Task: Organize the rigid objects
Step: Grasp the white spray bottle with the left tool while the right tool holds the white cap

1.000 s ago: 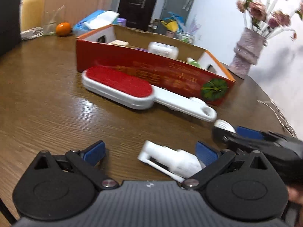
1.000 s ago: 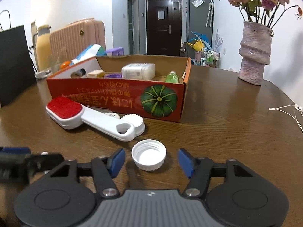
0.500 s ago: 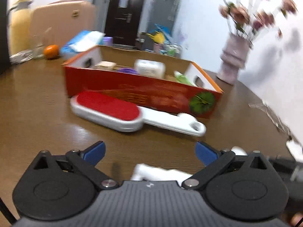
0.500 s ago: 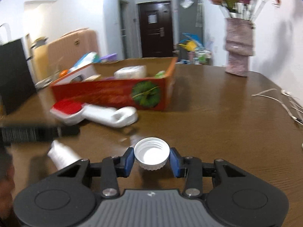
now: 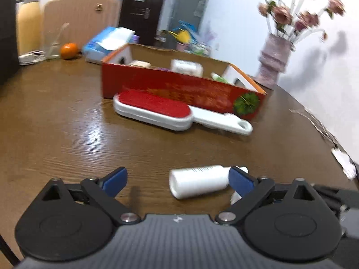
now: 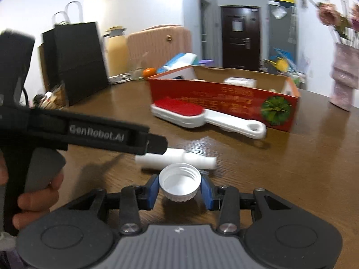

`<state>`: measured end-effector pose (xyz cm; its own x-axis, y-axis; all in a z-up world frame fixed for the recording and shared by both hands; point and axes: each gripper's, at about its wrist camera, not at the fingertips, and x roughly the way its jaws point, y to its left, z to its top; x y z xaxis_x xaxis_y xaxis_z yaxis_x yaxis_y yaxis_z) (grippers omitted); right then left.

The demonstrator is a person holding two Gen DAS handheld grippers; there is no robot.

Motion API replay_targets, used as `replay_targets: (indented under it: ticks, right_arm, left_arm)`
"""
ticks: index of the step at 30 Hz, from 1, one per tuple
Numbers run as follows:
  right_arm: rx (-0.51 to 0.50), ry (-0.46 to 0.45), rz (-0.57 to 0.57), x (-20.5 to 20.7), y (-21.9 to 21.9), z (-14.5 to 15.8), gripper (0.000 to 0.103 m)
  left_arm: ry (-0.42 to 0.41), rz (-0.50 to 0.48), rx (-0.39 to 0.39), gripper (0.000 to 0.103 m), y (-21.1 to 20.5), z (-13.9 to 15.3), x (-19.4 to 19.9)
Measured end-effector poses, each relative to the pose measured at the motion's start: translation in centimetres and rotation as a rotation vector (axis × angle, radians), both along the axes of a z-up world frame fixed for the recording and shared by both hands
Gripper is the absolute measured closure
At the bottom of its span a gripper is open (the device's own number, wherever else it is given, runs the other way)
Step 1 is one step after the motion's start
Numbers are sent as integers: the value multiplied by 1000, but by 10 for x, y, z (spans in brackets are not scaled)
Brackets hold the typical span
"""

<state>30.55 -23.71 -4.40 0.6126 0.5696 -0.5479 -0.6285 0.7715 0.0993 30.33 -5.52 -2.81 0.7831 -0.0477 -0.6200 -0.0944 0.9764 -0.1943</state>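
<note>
My right gripper [image 6: 179,189] is shut on a white screw cap [image 6: 179,182], held open side up above the table. A white bottle [image 6: 177,158] lies on its side just beyond the cap; in the left wrist view the bottle [image 5: 199,181] lies between my open left gripper's [image 5: 178,179] fingers, close to the right finger [image 5: 239,180]. A red cardboard box [image 5: 179,85] with several items inside stands further back. A white lint brush with a red pad [image 5: 157,107] lies in front of the box.
A pink vase with flowers [image 5: 273,62] stands at the back right. An orange [image 5: 69,50], a tissue pack [image 5: 107,42] and a glass are at the back left. Black paper bags [image 6: 76,62] stand at the left. White cables [image 5: 318,123] lie along the right edge.
My right gripper closed on the white cap and lifted it. My left gripper shifted, and the bottle now lies sideways between its open fingers.
</note>
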Motion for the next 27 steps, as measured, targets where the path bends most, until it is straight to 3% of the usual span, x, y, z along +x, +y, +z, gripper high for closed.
replay_targets:
  ticks: [1, 3, 5, 7, 9, 13, 18, 21, 24, 27]
  right_arm:
    - [2, 2, -29, -1, -5, 1, 64]
    - [-7, 4, -99, -2, -18, 3, 64]
    - [-10, 6, -147, -4, -32, 4, 64]
    - [-8, 10, -178, -5, -42, 4, 64]
    - [-11, 12, -203, -4, -48, 4, 64]
    - [-7, 24, -241, -1, -56, 0, 63]
    - [-16, 29, -265, 6, -55, -4, 63]
    - [-22, 27, -262, 8, -51, -3, 64]
    - [-29, 20, -263, 9, -48, -1, 63]
    - [-34, 21, -261, 8, -46, 0, 64]
  left_arm:
    - [13, -13, 5, 30, -2, -3, 2]
    - [22, -51, 13, 35, -5, -10, 5]
    - [-7, -66, 72, 35, -10, -12, 3]
    - [-8, -111, 95, 33, -14, -12, 5]
    - [-14, -183, 63, 32, -17, -10, 2]
    - [-72, -330, 83, 30, -29, -1, -8]
    - [-174, -331, 252, 13, -28, 4, -8]
    - [-158, -416, 302, 10, -30, -6, 7]
    - [-127, -446, 293, 18, -31, -11, 21]
    - [-95, -504, 247, 51, -34, -14, 29]
